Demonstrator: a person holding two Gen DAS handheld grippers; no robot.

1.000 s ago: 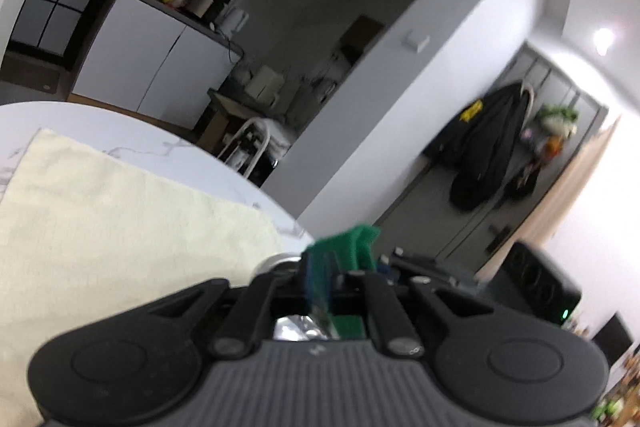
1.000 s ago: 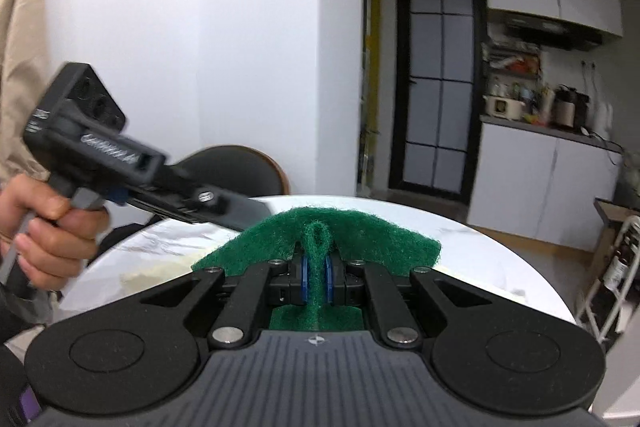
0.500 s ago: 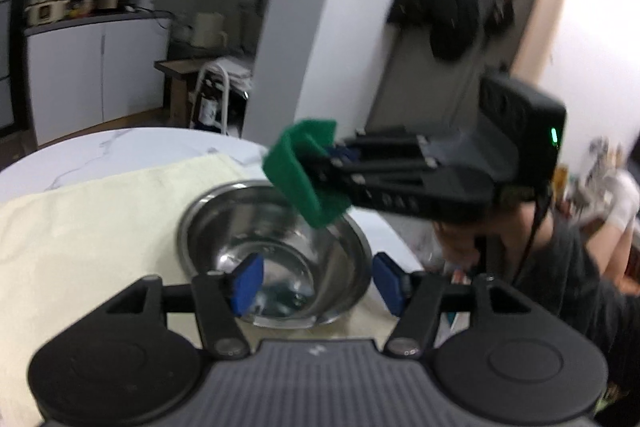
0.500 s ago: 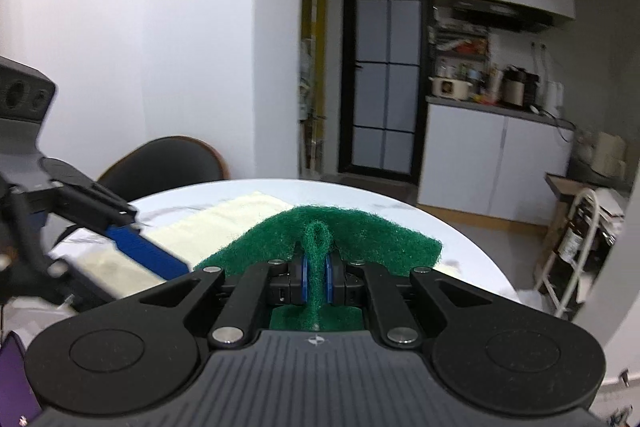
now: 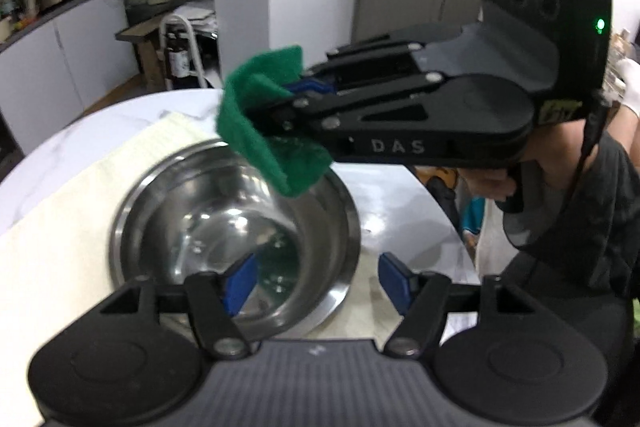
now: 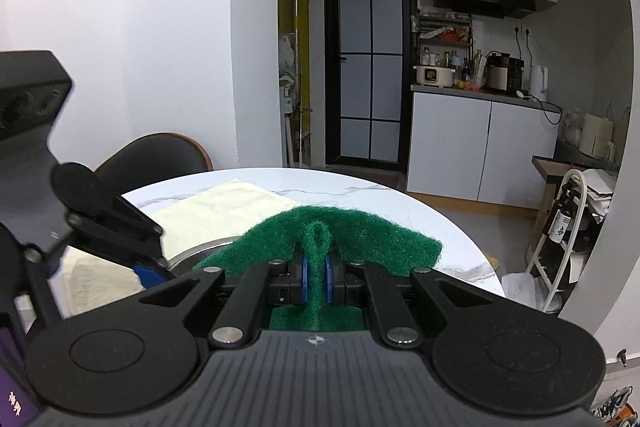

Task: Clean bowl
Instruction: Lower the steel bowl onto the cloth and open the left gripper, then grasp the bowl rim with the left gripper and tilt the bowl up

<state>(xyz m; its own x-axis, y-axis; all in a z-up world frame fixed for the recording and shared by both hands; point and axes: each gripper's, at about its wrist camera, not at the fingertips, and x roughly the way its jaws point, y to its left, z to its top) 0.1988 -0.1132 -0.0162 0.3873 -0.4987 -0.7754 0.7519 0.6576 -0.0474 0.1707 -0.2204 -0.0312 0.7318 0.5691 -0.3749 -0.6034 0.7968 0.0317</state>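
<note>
Jaws of right gripper (image 6: pixel 314 277) clamped on green scouring pad (image 5: pixel 268 131), pad hanging over bowl (image 5: pixel 236 239) far rim; left gripper (image 5: pixel 314 277) jaws opening, nothing between, straddling bowl near rim. Bowl sits on cream cloth (image 5: pixel 60 227) on counter (image 5: pixel 400 195). Best: left pinches bowl near rim to steady, right lowers pad and scrubs inside. Bowl steel, looks empty, maybe wet, can't tell

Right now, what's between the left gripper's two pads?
In the left wrist view, the near rim of the steel bowl sits between the left gripper pads, untouched; its jaws are opening. The green scouring pad hangs beyond, pinched in the right gripper.
</note>
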